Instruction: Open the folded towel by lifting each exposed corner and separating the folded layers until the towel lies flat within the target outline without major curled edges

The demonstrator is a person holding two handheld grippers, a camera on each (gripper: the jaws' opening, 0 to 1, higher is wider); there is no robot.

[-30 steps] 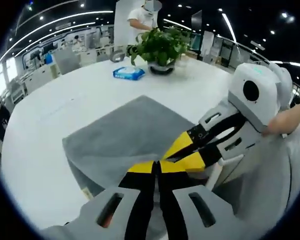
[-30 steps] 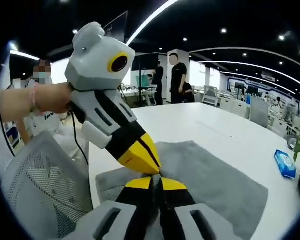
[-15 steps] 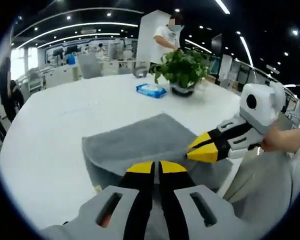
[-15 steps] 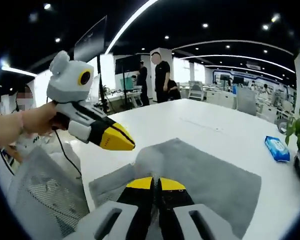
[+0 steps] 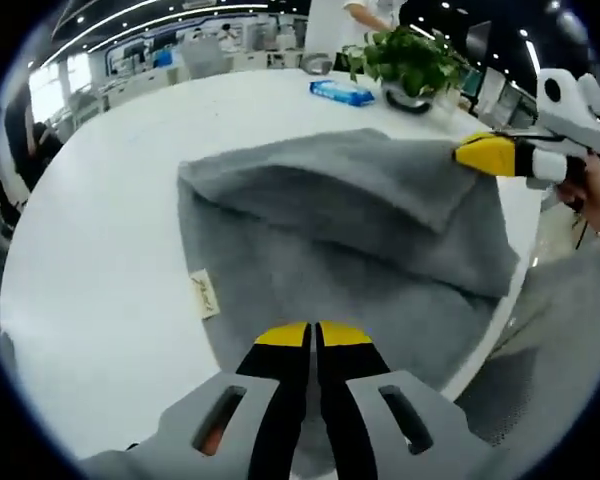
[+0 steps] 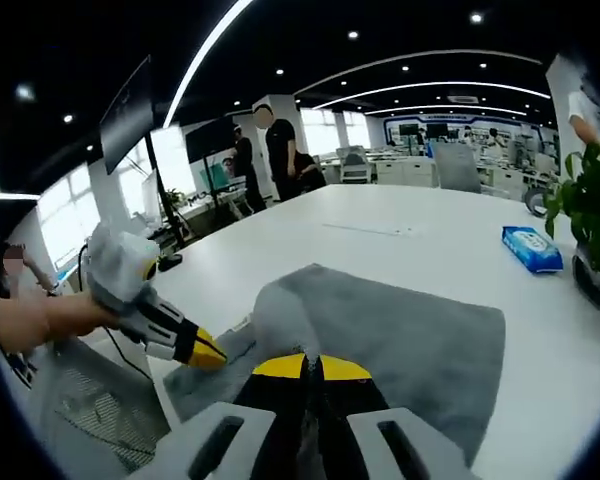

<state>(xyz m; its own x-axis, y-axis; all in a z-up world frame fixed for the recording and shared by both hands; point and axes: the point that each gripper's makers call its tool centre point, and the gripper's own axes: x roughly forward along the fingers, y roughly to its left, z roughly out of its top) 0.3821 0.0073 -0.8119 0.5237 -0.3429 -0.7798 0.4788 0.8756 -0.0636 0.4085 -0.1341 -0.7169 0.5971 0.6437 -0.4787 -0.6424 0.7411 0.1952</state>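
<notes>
Plain grey towel [image 5: 340, 240], white table [image 5: 100, 220]

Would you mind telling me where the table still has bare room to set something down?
The white table is bare left of the grey towel, and in the right gripper view between towel and blue wipes pack. It is crowded near the potted plant and at the near edge, where both tongs work.

A grey towel [image 6: 400, 335] lies on a white desk [image 6: 380, 235], one fold of it raised in a hump just above the right claw [image 6: 312, 363], whose yellow-tipped jaws are pressed together on the cloth. At the left, a hand [image 6: 25, 322] holds the left claw [image 6: 208, 352], its yellow tip touching the towel's near edge. A blue packet [image 6: 531, 249] and a potted plant [image 6: 588, 225] sit at the far right. People stand in the background.
</notes>
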